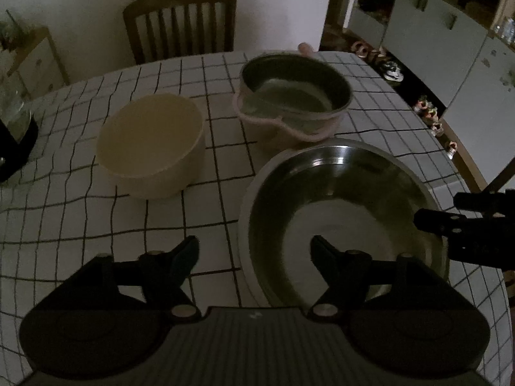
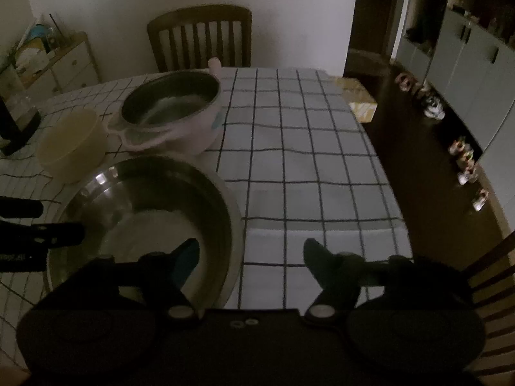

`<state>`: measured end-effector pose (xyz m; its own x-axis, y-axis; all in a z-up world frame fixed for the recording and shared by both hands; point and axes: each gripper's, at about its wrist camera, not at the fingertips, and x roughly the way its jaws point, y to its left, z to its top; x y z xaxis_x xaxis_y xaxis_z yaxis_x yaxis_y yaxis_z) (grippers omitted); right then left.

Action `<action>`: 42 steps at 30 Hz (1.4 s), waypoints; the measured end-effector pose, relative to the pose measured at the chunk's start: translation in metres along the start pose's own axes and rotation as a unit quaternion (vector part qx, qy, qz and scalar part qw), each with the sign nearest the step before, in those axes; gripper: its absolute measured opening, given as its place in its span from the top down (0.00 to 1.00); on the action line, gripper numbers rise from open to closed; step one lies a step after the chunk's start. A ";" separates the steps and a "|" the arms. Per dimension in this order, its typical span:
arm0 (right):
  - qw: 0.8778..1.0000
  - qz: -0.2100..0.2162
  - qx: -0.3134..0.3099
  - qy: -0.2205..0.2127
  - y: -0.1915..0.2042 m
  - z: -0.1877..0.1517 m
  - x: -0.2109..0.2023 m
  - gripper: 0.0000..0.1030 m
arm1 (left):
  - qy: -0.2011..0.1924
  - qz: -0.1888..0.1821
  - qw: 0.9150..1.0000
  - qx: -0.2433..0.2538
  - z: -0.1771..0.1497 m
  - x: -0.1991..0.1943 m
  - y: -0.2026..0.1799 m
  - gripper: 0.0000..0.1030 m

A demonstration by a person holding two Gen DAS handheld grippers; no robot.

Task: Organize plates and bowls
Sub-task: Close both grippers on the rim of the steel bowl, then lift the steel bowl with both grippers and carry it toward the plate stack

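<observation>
A large steel bowl point(image 1: 341, 212) sits on the checked tablecloth near me; it also shows in the right wrist view point(image 2: 151, 202). Behind it stands a pale bowl with a steel liner and a handle point(image 1: 296, 93), seen too in the right wrist view point(image 2: 173, 109). A cream bowl point(image 1: 151, 144) sits to the left, also in the right wrist view point(image 2: 69, 141). My left gripper point(image 1: 254, 251) is open, straddling the steel bowl's left rim. My right gripper point(image 2: 251, 254) is open, straddling its right rim, and shows in the left wrist view point(image 1: 466, 222).
The table point(image 2: 305, 167) carries a checked cloth. A wooden chair point(image 1: 180, 25) stands at the far side. A dark object with a glass point(image 1: 16, 128) sits at the table's left edge. Cabinets and small figurines point(image 2: 463, 157) lie to the right.
</observation>
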<state>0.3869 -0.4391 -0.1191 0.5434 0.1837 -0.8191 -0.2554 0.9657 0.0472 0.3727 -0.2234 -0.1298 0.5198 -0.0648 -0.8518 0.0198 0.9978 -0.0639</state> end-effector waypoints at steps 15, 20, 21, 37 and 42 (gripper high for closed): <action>0.998 0.039 0.048 0.031 -0.007 -0.003 0.006 0.67 | 0.017 0.004 1.000 -0.004 0.000 0.005 -0.005 0.71; 0.997 0.041 0.056 0.034 -0.007 -0.004 0.004 0.84 | 0.018 0.007 1.000 -0.007 -0.001 0.003 -0.004 0.84; 0.997 0.042 0.058 0.034 -0.007 -0.004 0.003 0.87 | 0.018 0.007 1.000 -0.008 -0.002 0.002 -0.004 0.84; 0.999 0.022 0.044 0.009 0.004 -0.002 -0.031 0.91 | -0.021 -0.015 0.999 0.028 -0.003 -0.039 -0.037 0.92; 0.997 0.029 0.070 0.021 -0.012 -0.006 -0.024 0.91 | -0.012 -0.001 1.000 0.001 0.000 -0.037 -0.018 0.92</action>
<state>0.3723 -0.4561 -0.1028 0.4970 0.2344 -0.8355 -0.1688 0.9705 0.1719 0.3533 -0.2390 -0.0975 0.5407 -0.0670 -0.8386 0.0225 0.9976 -0.0653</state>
